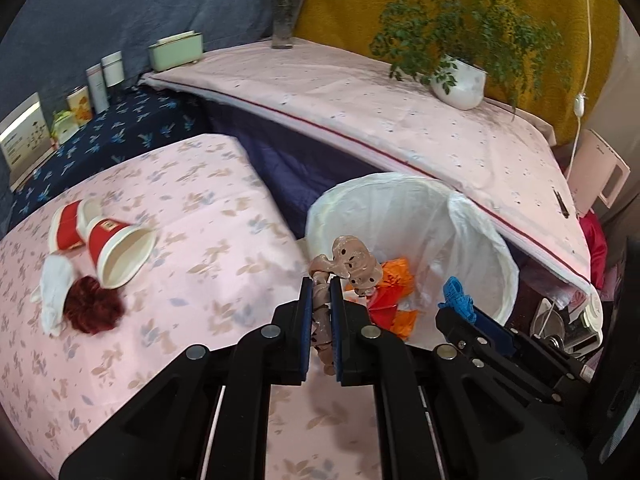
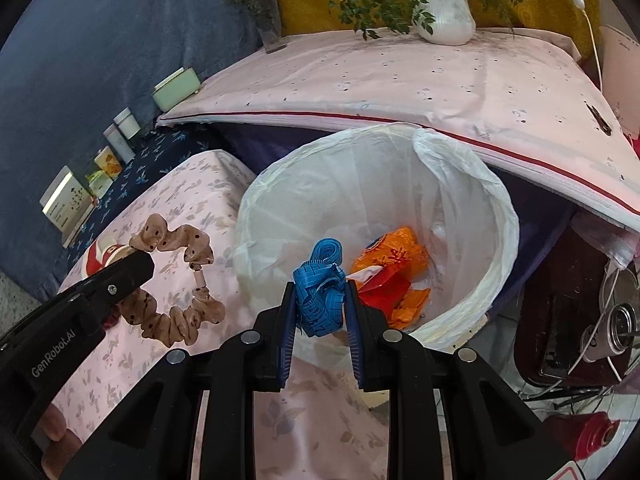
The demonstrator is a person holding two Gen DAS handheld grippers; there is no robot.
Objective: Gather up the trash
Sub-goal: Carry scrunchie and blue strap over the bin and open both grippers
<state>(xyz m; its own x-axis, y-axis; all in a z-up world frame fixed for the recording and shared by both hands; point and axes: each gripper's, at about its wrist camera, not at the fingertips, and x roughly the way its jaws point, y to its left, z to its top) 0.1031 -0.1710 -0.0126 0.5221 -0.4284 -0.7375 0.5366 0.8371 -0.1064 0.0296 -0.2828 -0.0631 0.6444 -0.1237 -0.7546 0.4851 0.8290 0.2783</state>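
Pink floral cloth covers the table (image 1: 192,208), with a white-lined trash bin (image 2: 496,216) standing at its far edge.

On the left gripper (image 1: 322,312) the jaws are clamped on a beige dotted scrunchie (image 1: 352,260), held up just at the bin's near rim; on the right gripper (image 2: 320,308) the jaws are pressed together on a bunched blue measuring tape (image 2: 322,284) over the bin's opening. Orange and red wrappers (image 2: 394,276) lie at the bottom of the liner. Back on the table, two red-and-white paper cups (image 1: 116,248) lie on their sides, touching each other, with a crumpled white tissue (image 1: 56,292) and a dark red fluffy clump (image 1: 94,306) (its material is unclear) just beside them. Beyond the bin, a potted plant (image 1: 460,84) and a flower vase (image 1: 286,20) stand on another pink-covered surface.
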